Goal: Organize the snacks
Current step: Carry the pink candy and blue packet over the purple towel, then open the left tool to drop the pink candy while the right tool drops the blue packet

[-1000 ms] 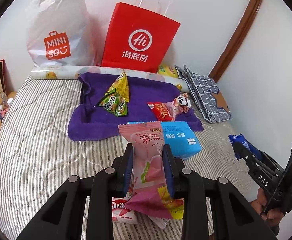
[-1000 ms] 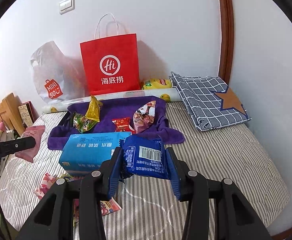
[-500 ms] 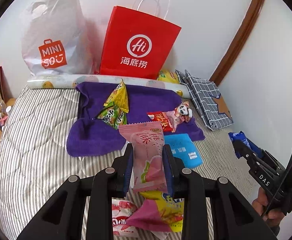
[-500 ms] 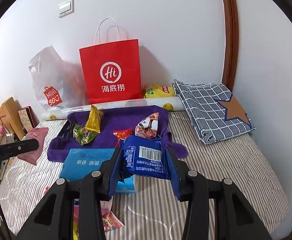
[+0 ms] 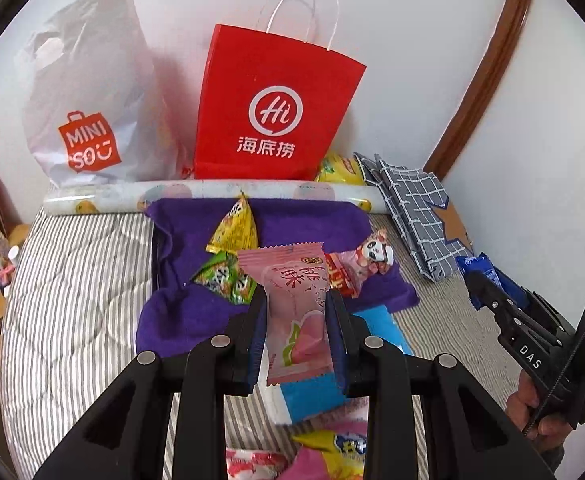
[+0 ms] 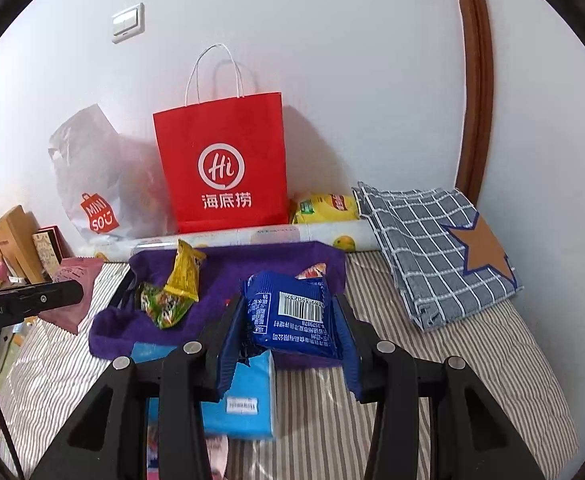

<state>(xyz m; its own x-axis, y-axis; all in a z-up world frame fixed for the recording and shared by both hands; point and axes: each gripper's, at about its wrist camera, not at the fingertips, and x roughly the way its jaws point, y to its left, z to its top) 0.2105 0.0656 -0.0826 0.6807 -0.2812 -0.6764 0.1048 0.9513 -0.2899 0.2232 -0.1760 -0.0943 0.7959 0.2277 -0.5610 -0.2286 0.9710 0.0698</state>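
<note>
My left gripper (image 5: 296, 320) is shut on a pink snack packet (image 5: 292, 304), held above the bed in front of the purple towel (image 5: 172, 320). My right gripper (image 6: 288, 332) is shut on a blue snack packet (image 6: 292, 312), held above the towel's near edge (image 6: 124, 328). On the towel lie a yellow packet (image 5: 234, 228), a green packet (image 5: 222, 280), a red packet (image 5: 340, 276) and a panda-print packet (image 5: 372, 252). A blue tissue pack (image 6: 244, 400) lies on the striped bed below both grippers.
A red paper bag (image 5: 272, 108) and a white Miniso bag (image 5: 88, 92) stand against the wall behind a rolled mat (image 5: 104, 200). A checked folded cloth (image 6: 436, 252) lies at the right. Loose packets (image 5: 332, 452) lie near the bed's front.
Both grippers have moved forward and up toward the towel, each still holding its packet. The tissue pack and loose packets have dropped lower in both views.
</note>
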